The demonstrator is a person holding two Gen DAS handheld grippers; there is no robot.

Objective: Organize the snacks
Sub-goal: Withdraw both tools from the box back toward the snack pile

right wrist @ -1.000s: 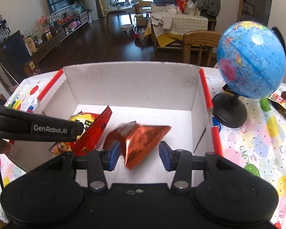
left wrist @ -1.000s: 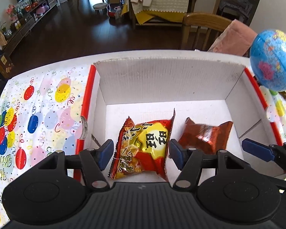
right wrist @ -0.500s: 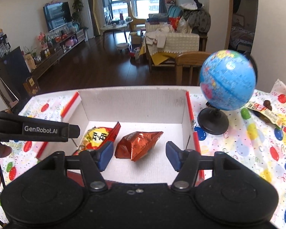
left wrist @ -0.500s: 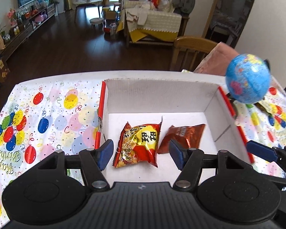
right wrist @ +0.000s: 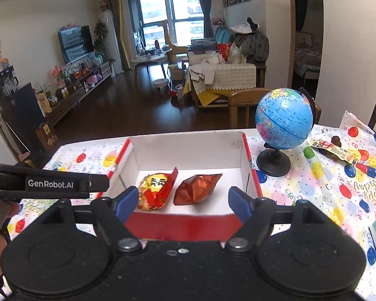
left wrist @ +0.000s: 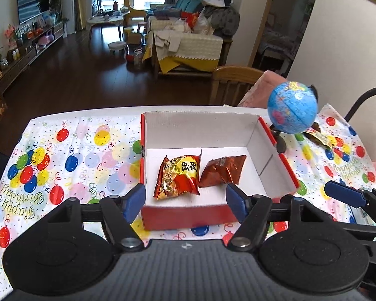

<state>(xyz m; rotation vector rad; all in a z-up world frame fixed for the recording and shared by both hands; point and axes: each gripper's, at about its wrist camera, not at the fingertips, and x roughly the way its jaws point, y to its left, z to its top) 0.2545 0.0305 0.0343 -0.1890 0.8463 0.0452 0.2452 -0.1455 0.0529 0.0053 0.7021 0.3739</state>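
With both grippers, left gripper (left wrist: pixel 185 202) and right gripper (right wrist: pixel 183 203), released and empty, fetch the snack wrapper (right wrist: pixel 334 150) beyond the globe (right wrist: pixel 284 121), clearing the box (right wrist: pixel 188 222) rim.

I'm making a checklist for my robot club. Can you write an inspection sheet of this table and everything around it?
Surface: table under a balloon-print birthday cloth.
Job's things: red-and-yellow snack bag and brown snack bag lie side by side in the red-and-white box; another wrapper lies beyond the globe.
Clutter: blue globe on a black stand, right of the box.
Grippers: left gripper and right gripper are open, empty, jaws just widened.
Cables: nothing seen.
Surroundings: wooden chair, sofa, TV.
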